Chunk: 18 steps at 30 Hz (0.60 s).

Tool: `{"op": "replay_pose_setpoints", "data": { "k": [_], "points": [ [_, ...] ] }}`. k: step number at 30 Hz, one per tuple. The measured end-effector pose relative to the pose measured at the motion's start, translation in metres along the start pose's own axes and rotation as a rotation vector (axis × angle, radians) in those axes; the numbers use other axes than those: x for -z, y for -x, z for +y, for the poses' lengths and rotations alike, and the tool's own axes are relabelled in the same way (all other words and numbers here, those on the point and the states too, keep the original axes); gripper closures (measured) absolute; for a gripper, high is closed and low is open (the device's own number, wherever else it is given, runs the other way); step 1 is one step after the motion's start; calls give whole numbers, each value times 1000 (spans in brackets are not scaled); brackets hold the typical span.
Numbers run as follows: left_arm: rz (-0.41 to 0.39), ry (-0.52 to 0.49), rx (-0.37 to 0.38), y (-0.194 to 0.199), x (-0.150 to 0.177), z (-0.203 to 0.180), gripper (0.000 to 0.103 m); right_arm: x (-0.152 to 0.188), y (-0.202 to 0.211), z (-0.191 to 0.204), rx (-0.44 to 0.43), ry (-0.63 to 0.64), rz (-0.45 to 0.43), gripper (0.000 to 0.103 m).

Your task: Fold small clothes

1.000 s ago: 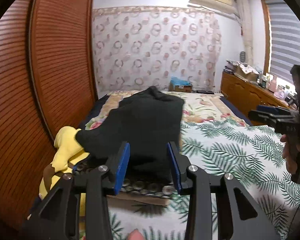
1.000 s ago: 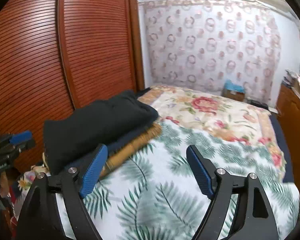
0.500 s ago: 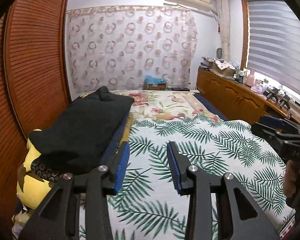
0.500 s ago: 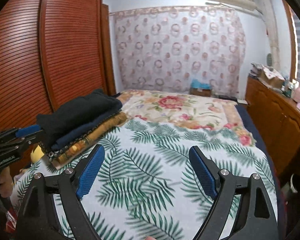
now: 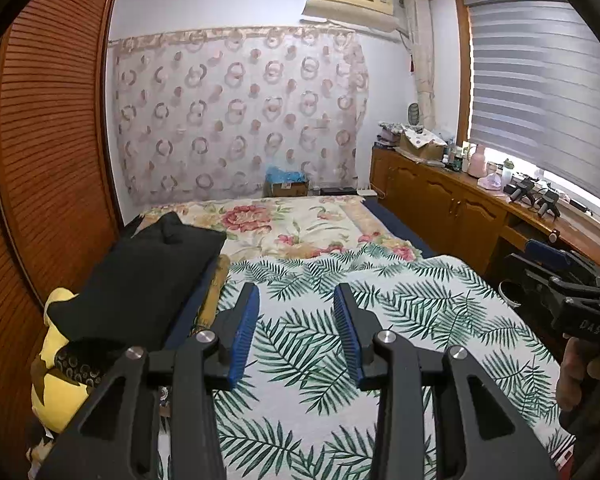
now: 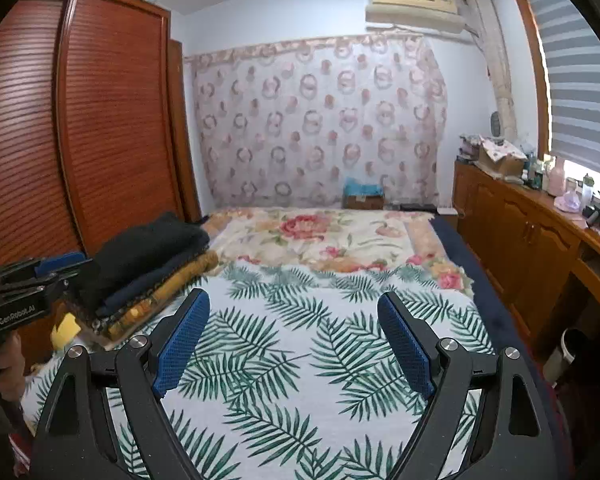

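Note:
A stack of folded clothes lies at the bed's left edge, with a black garment (image 5: 148, 276) (image 6: 148, 248) on top of a navy one and a mustard patterned one. My left gripper (image 5: 296, 292) hangs over the palm-leaf sheet (image 5: 400, 308) to the right of the stack, jaws partly apart with nothing between them. My right gripper (image 6: 293, 298) stands wide open over the same sheet (image 6: 300, 332), holding nothing. Each gripper also shows at the edge of the other's view: the right gripper (image 5: 556, 264) in a hand on the right, the left gripper (image 6: 40, 268) beside the stack.
A slatted wooden wardrobe (image 5: 48, 160) runs along the left side. A yellow soft toy (image 5: 60, 392) sits under the stack's near end. A floral blanket (image 5: 284, 224) covers the far half of the bed. A cluttered wooden sideboard (image 5: 440, 200) lines the right wall.
Both views have swung right, from the clothes stack toward the middle of the bed, and risen a little. The stack stays put. Neither gripper's opening has changed.

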<state>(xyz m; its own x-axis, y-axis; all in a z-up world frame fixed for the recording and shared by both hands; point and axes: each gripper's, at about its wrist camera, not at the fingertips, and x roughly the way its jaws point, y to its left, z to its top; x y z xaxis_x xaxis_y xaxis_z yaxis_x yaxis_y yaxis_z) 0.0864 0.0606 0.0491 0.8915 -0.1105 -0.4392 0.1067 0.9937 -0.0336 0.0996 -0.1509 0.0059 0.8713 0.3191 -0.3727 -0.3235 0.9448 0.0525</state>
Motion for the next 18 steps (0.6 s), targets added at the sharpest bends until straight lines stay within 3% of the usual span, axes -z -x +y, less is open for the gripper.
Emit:
{"op": "replay_pose_setpoints", "data": {
  "k": [18],
  "points": [
    [-12,6,-11,1,-2,-6,65,-5,9,-2,3,-9,-20,15]
  ]
}}
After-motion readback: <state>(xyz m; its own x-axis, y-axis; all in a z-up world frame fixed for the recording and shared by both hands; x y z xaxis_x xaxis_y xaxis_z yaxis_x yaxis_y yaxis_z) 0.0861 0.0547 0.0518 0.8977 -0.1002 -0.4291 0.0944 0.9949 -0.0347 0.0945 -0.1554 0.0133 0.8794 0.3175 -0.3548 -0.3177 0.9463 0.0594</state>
